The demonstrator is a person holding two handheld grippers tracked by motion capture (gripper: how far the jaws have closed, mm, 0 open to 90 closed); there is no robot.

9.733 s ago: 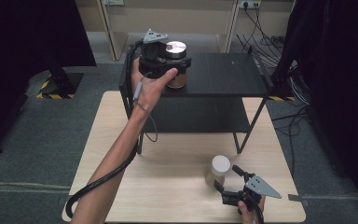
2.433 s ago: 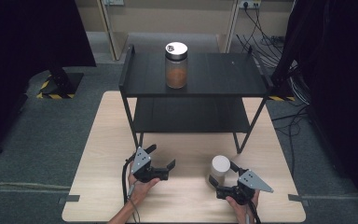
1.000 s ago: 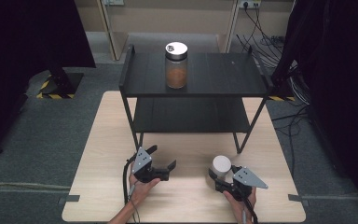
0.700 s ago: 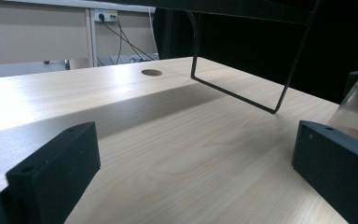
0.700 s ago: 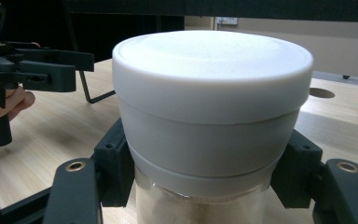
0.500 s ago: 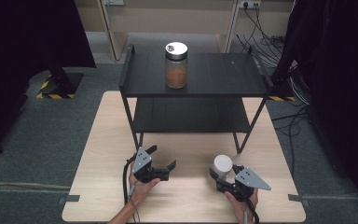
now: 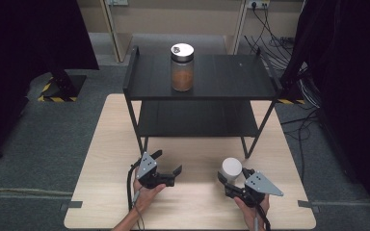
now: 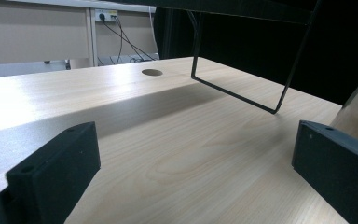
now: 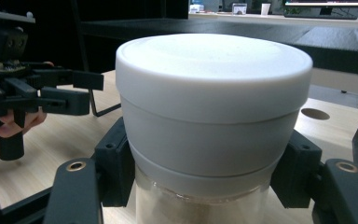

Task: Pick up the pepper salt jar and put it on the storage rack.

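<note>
A glass jar with a white lid (image 7: 231, 166) stands on the wooden table (image 7: 106, 144) at the front right. My right gripper (image 7: 232, 175) is shut on it, and in the right gripper view the two black jaws press the jar (image 9: 212, 107) just under the lid. My left gripper (image 7: 167, 162) rests low at the front left, open, with nothing between its jaws; bare tabletop lies between them in the left gripper view (image 8: 196, 172). A jar of brown contents with a silver lid (image 7: 182, 67) stands on the top of the black shelf (image 7: 231, 79).
The black two-tier shelf takes the rear half of the table; its thin legs (image 7: 248, 142) stand close behind the white-lidded jar. A round hole (image 8: 152, 72) is in the tabletop. Grey carpet and cables (image 7: 298, 130) surround the table.
The left gripper left the brown jar on the top shelf and came back to the table's front. The right gripper has edged in around the white-lidded jar; little moved in the last second.
</note>
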